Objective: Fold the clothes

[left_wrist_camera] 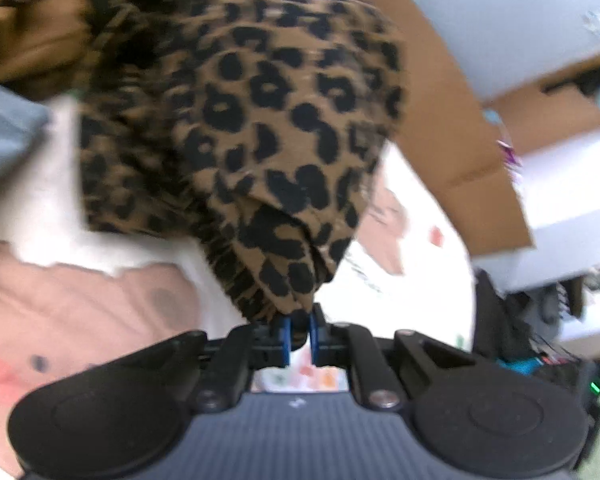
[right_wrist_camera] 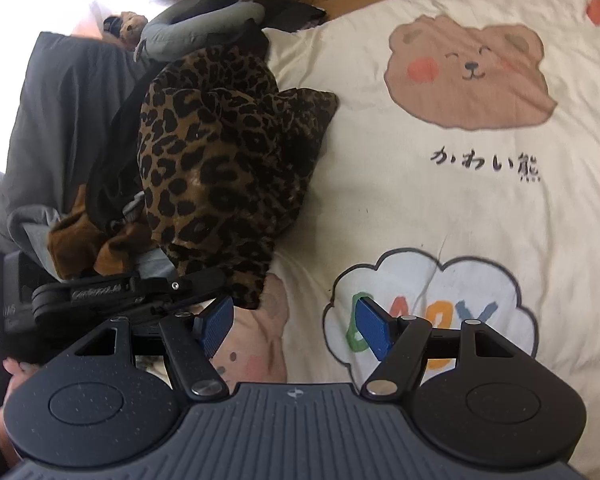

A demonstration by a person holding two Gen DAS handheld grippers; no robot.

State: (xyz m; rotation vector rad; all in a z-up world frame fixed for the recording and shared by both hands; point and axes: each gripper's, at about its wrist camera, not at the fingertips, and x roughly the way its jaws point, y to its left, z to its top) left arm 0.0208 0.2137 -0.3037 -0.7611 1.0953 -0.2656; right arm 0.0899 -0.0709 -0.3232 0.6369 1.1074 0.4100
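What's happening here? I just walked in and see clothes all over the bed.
A person is folding clothes with handheld tongs. The left tongs are shut on an edge of the leopard-print garment, which is bunched beside a pile of other clothes. The right tongs are open and empty, above the bear-print bedsheet. Nothing looks folded yet.
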